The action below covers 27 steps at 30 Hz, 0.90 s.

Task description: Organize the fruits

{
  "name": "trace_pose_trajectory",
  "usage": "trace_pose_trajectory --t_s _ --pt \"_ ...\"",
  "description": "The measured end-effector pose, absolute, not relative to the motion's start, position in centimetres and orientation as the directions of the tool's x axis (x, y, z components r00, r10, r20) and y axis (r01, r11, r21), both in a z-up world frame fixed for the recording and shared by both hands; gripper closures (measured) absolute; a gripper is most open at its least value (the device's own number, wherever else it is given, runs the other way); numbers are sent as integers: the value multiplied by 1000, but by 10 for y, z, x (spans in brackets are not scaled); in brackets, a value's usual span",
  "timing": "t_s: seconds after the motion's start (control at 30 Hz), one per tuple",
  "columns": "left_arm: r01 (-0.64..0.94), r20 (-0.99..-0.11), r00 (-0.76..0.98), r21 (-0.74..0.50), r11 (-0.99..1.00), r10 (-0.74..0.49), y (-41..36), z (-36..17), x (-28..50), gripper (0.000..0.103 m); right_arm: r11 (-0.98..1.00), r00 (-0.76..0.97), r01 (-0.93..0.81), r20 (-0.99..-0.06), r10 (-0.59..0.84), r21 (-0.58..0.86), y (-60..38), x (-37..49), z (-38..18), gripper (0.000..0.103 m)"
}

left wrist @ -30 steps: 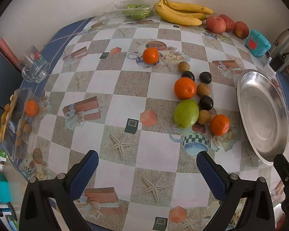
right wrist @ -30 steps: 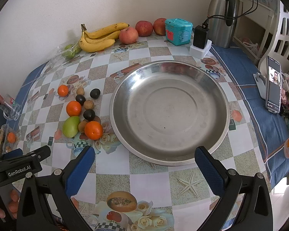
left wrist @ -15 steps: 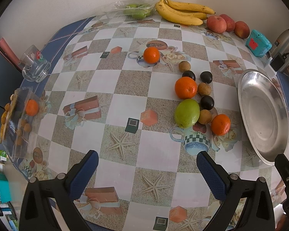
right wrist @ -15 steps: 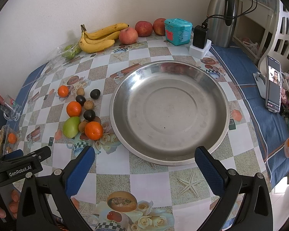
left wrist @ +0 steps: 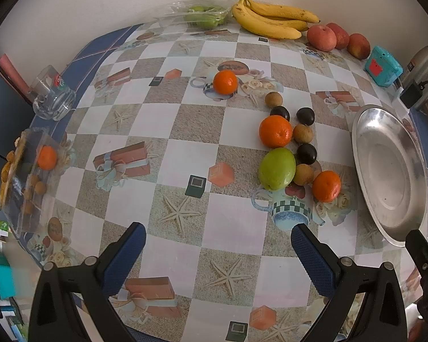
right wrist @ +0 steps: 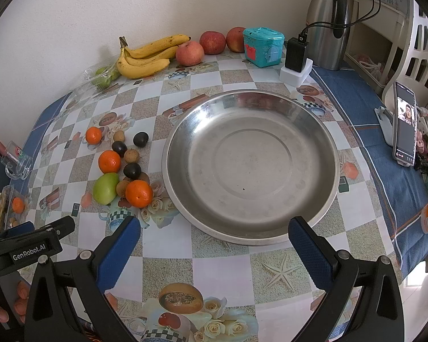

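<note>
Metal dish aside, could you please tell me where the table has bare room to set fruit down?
Bare cloth lies between the glass mug and the lone orange, and before the left tool. It is crowded between the green fruit and the metal dish.

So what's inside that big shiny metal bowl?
Nothing. The big round shiny metal bowl holds no fruit, only bare metal with a tiny dark speck. Its near rim is partly hidden behind the right gripper.

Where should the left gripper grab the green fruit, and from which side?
Across the middle of the green fruit, coming from above and its open left side. It lies tilted, and a brown fruit touches its right. The left gripper is open.
</note>
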<state>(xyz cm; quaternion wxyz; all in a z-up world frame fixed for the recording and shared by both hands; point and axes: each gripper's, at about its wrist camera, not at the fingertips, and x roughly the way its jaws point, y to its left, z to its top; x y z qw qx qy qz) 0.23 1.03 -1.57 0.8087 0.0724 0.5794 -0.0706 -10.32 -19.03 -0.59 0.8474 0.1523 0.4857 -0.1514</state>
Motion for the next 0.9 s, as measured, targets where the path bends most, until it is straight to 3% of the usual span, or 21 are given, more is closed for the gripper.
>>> trace_pose_trajectory --t_s 0.6,0.9 --pt "109 -951 284 -93 990 -120 6 -4 40 0 903 528 387 -848 -50 188 -189 -78 5 0" --pt "105 -903 352 -222 969 -245 -1 5 76 0 882 527 405 -850 -8 243 -194 -41 1 0"
